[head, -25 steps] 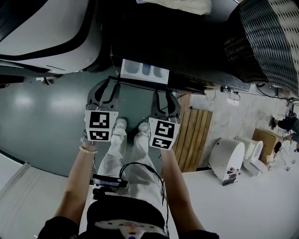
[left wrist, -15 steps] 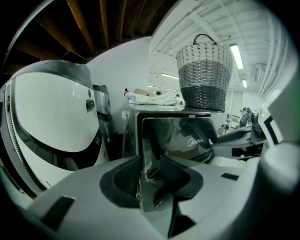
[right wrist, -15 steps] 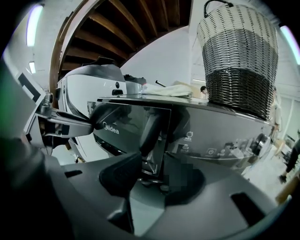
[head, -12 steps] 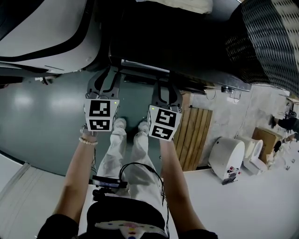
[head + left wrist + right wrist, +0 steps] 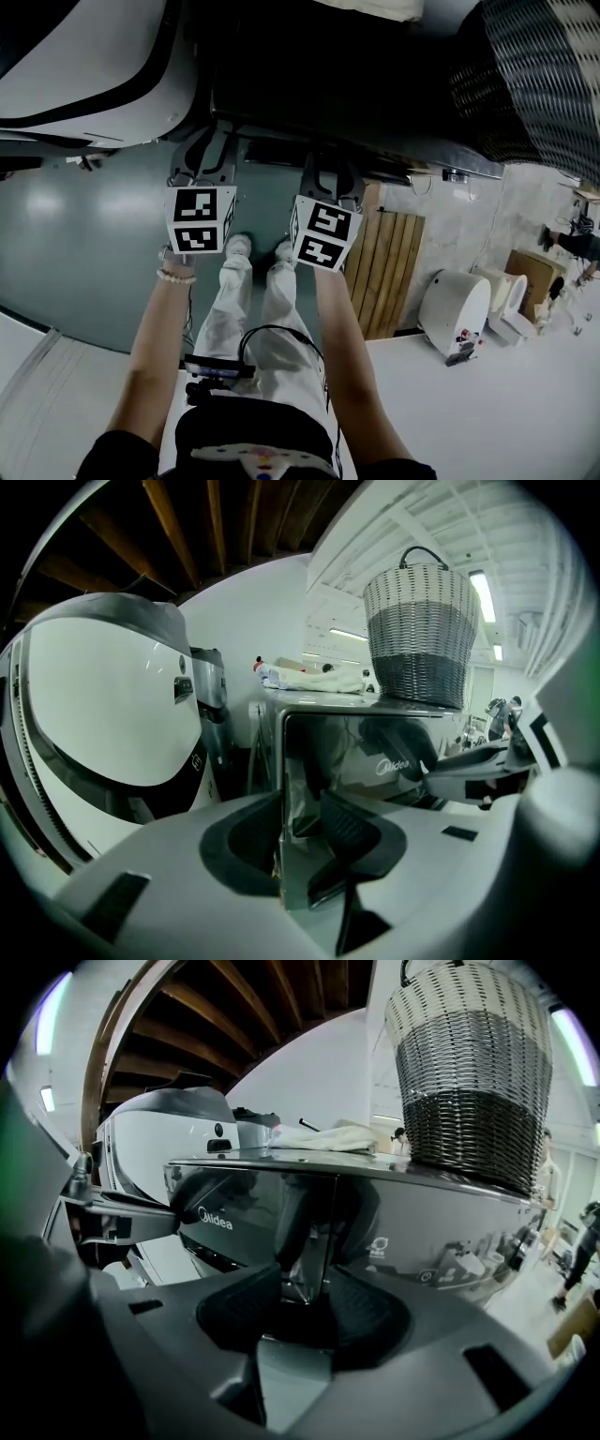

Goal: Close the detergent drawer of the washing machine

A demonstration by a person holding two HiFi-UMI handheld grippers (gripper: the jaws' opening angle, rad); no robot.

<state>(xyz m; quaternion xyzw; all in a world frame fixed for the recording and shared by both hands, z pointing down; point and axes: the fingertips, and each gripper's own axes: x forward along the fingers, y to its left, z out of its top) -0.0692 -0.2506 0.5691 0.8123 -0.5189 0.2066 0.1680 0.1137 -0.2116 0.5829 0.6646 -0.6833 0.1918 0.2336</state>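
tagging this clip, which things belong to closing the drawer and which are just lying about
Job: detergent drawer; washing machine; left gripper; right gripper, whose jaws have just been opening, the drawer's edge between them, not gripped.
Lying about: wicker basket; cloth; white appliance; wooden slats.

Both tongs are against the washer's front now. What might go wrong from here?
The left tongs straddle the front panel's left edge; pulling back skewed may snag it. The right tongs, whose jaws have just been opening, have the panel seam between them and may scrape the finish. The wicker basket sits on top; a hard shove might jolt it.
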